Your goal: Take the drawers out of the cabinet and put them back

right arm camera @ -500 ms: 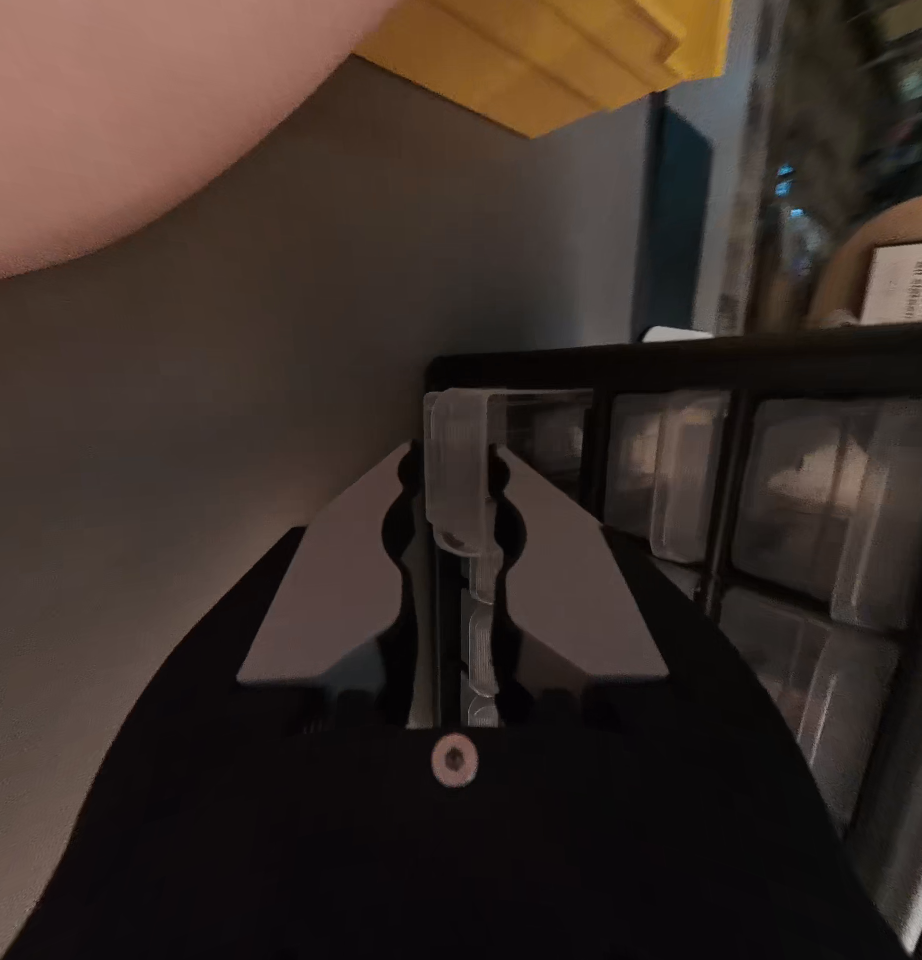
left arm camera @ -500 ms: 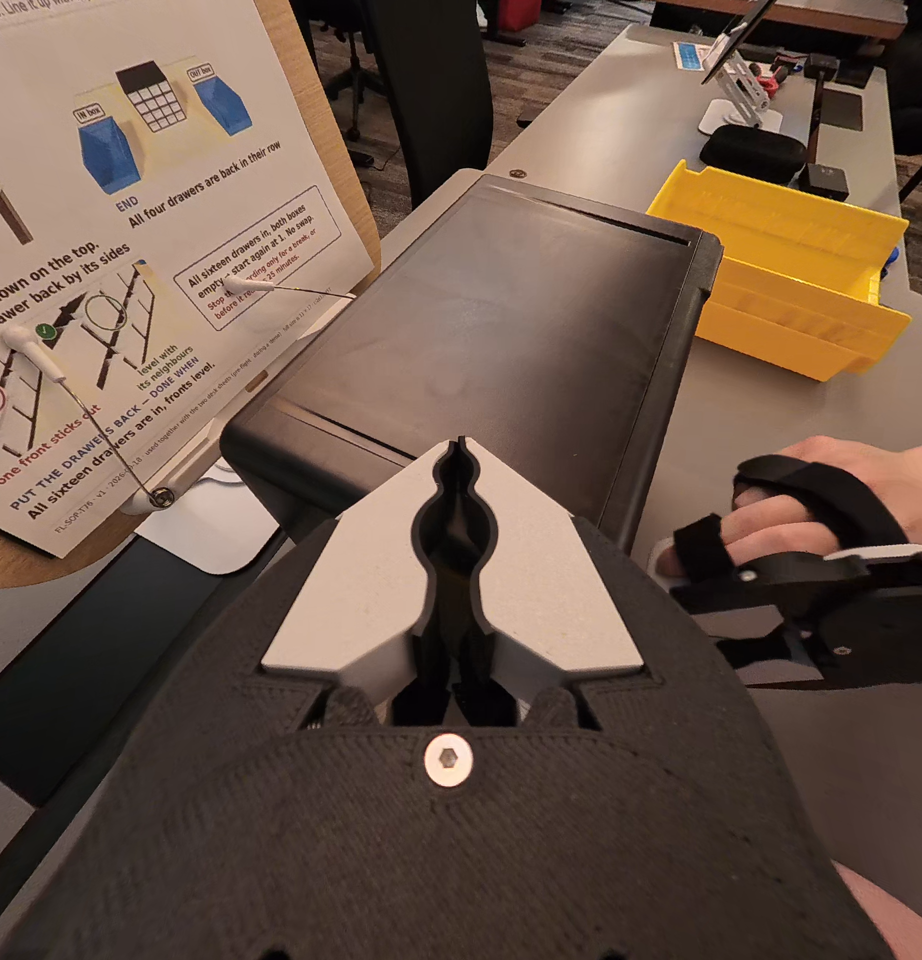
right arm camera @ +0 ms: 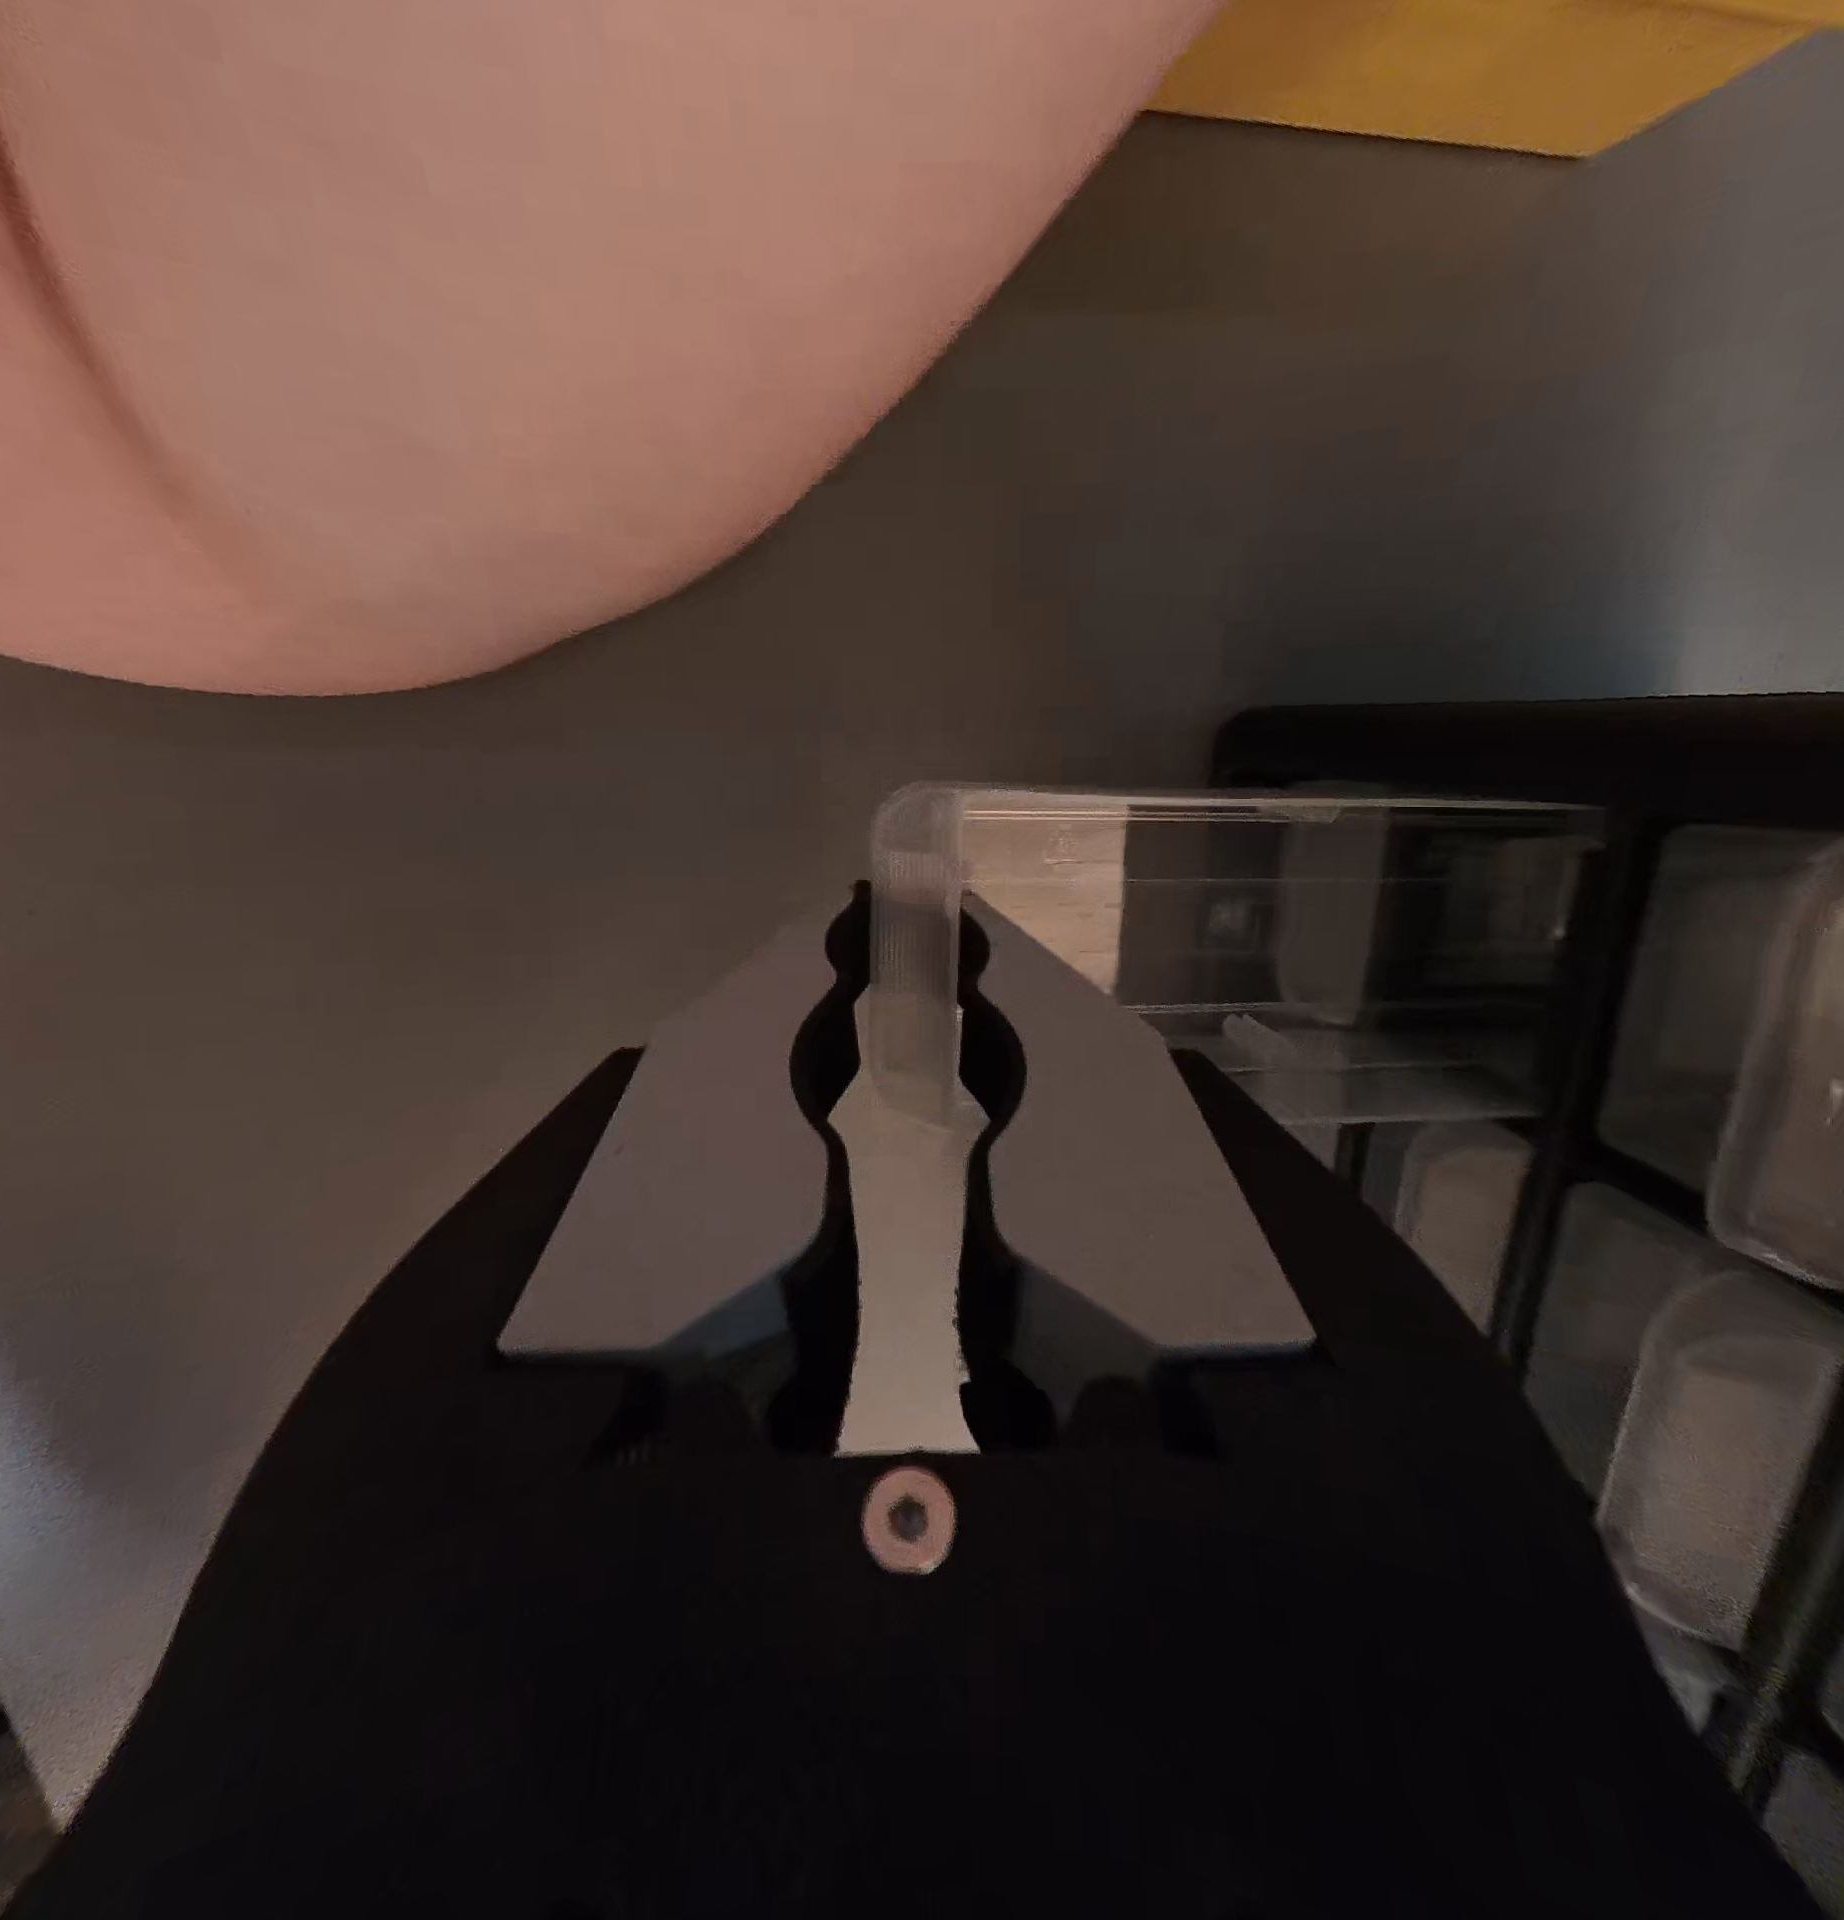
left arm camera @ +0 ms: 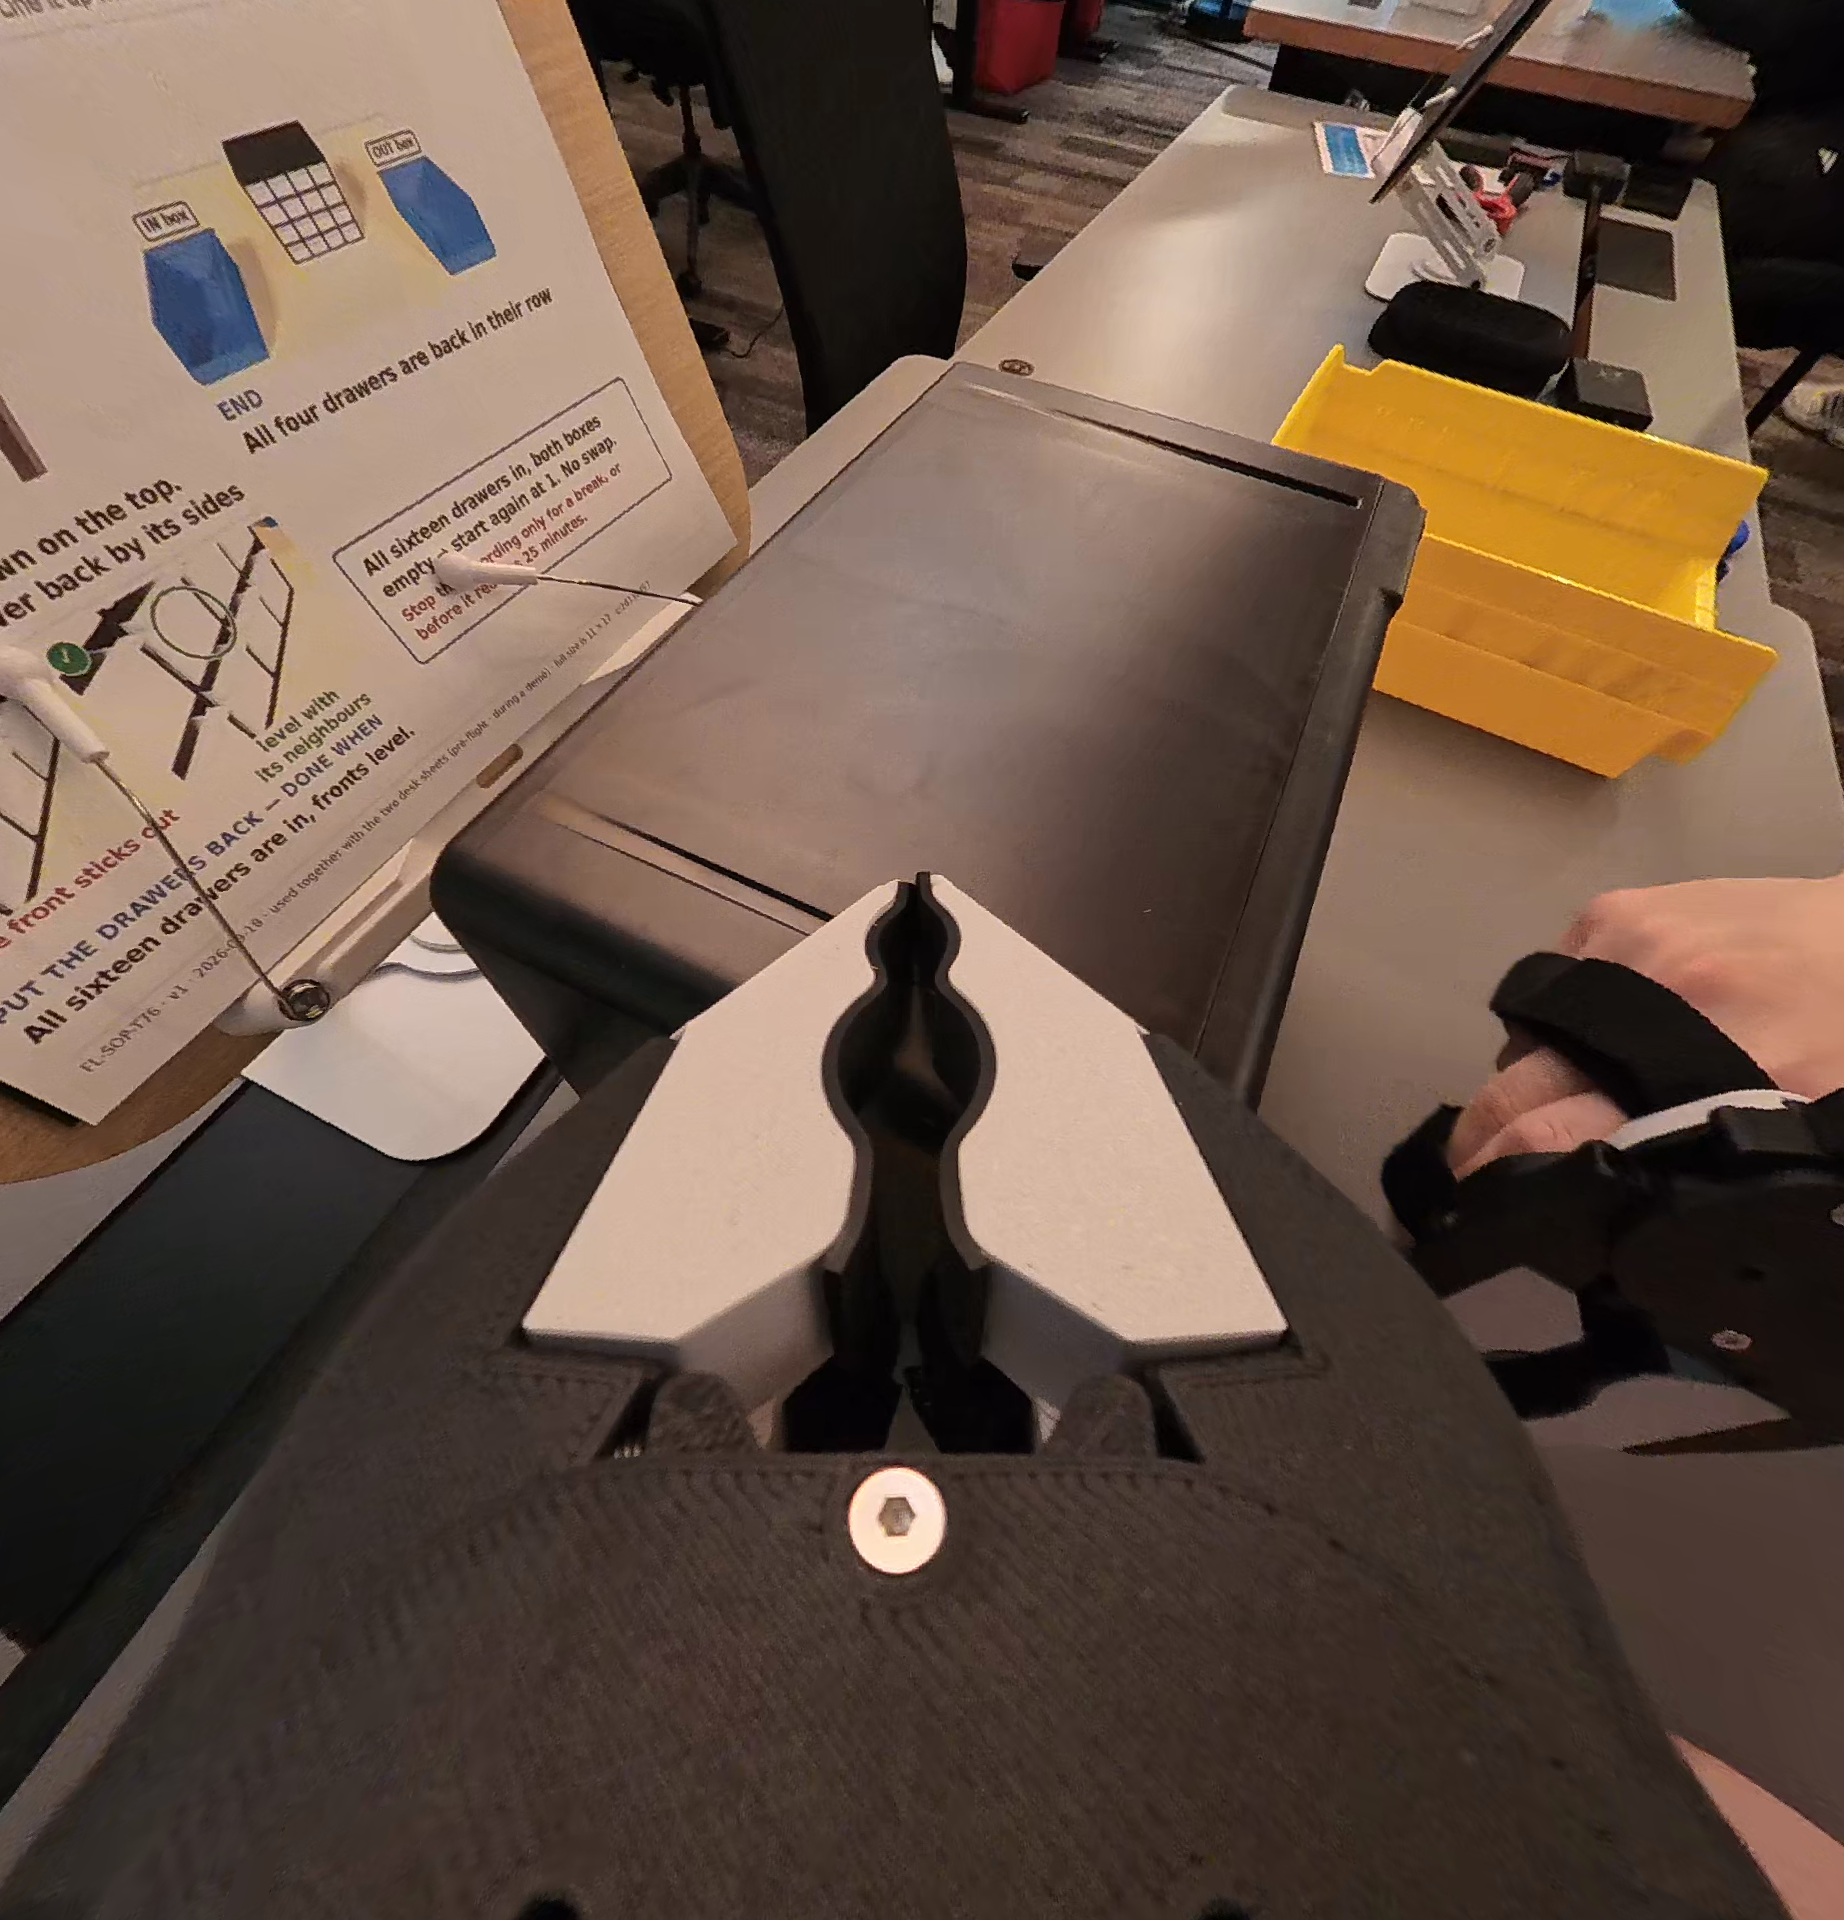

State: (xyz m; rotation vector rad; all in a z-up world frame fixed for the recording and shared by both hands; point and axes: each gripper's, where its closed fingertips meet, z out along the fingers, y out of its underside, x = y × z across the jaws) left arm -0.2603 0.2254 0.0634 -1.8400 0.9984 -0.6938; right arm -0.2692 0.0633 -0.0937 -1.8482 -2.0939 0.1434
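One drawer (right arm camera: 1250, 966) is on its way out of the cabinet (left arm camera: 959, 665), and this is the only progress that the pictures show; the task seems to be near its beginning, or in the middle of a round, I cannot tell which.

At the far left of the left wrist view, an instruction sheet (left arm camera: 305, 499) stands on a wooden board beside the cabinet. The left tool (left arm camera: 919, 894) is next: its two fingers are pressed together with nothing between them, and it rests low over the near edge of the black cabinet top, probably to keep the cabinet from sliding. To the right of the cabinet, on the grey worktop (left arm camera: 1500, 862), a yellow bin (left arm camera: 1552, 582) lies near the cabinet's far right corner. As far as I can see, no drawer is inside it, but its inner part is mostly hidden.

At the right edge of this view, a hand (left arm camera: 1718, 977) holds the right tool. In the right wrist view, the right tool (right arm camera: 902, 997) is closed on the front handle of the clear drawer. The drawer sticks out of its slot at the corner of the cabinet front; its back end is still inside the frame. The other drawers (right arm camera: 1728, 1091) that show in this view sit in their slots.

So, in my judgement, this drawer must still come out fully and be put down, the other drawers must follow, and then all must go back in. Because the plastic is thin and smooth, the grip on the handle may slip if the pull is not straight.
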